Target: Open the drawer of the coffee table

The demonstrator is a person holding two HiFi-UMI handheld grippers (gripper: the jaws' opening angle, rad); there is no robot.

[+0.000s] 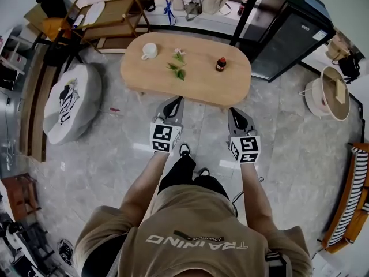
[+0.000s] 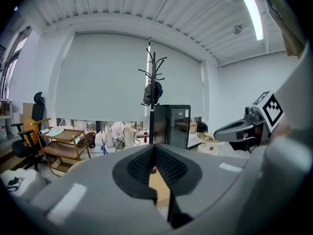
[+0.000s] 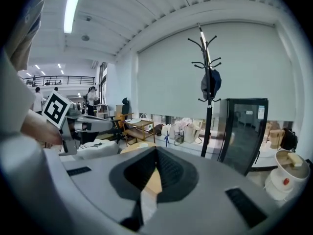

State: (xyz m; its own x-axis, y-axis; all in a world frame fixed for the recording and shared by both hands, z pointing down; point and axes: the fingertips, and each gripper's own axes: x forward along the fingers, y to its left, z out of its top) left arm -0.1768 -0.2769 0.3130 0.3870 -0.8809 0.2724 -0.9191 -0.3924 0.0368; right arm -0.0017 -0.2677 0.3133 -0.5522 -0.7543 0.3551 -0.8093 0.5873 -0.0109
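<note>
The coffee table (image 1: 199, 88) is a low oval of light wood just ahead of me. A white cup (image 1: 149, 51), a green sprig (image 1: 178, 66) and a small dark bottle (image 1: 221, 64) stand on its top. No drawer front shows from above. My left gripper (image 1: 178, 100) is shut and empty, with its tip at the table's near edge. My right gripper (image 1: 232, 112) is also shut and empty, a little short of that edge to the right. In the left gripper view the closed jaws (image 2: 154, 150) frame a strip of the tan table. The right gripper view (image 3: 156, 152) shows the same.
A grey round pouf (image 1: 72, 103) lies on the floor to the left. A wooden trolley (image 1: 112, 19) stands behind the table. Back right are a coat stand (image 1: 245, 10) and a black cabinet (image 1: 291, 33). A white round bin (image 1: 331, 94) stands far right.
</note>
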